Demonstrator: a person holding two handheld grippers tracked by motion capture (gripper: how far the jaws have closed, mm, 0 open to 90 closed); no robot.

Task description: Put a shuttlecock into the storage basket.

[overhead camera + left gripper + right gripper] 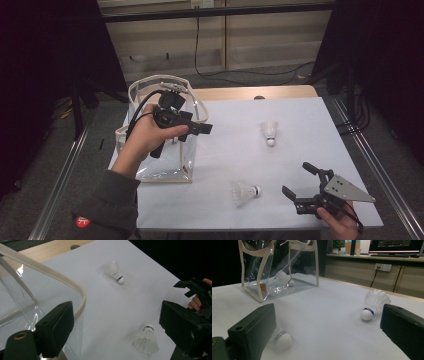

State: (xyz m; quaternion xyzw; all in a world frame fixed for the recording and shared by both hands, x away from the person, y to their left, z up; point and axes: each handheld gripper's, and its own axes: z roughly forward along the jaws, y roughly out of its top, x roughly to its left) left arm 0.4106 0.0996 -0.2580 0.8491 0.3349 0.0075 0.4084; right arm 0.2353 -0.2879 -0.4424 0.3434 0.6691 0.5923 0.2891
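Observation:
A clear plastic bag with cream trim (131,97) stands on the left of the white table (300,115). My left gripper (197,132) hangs open over the bag's right rim (62,280), pointing right, with nothing between its jaws (117,322). One shuttlecock (284,278) lies inside the bag (252,293). A second shuttlecock (270,132) (115,272) (373,305) rests mid-table. A third (245,193) (147,340) (282,338) lies near the front edge, just left of my right gripper (296,178). That gripper (328,325) is open and empty, low over the table.
A strip of bare wood (250,92) runs along the table's far side. Metal rails (365,150) flank the table, and cables (235,75) lie on the floor behind. A long counter with monitors (397,245) stands beyond the table in the right gripper view.

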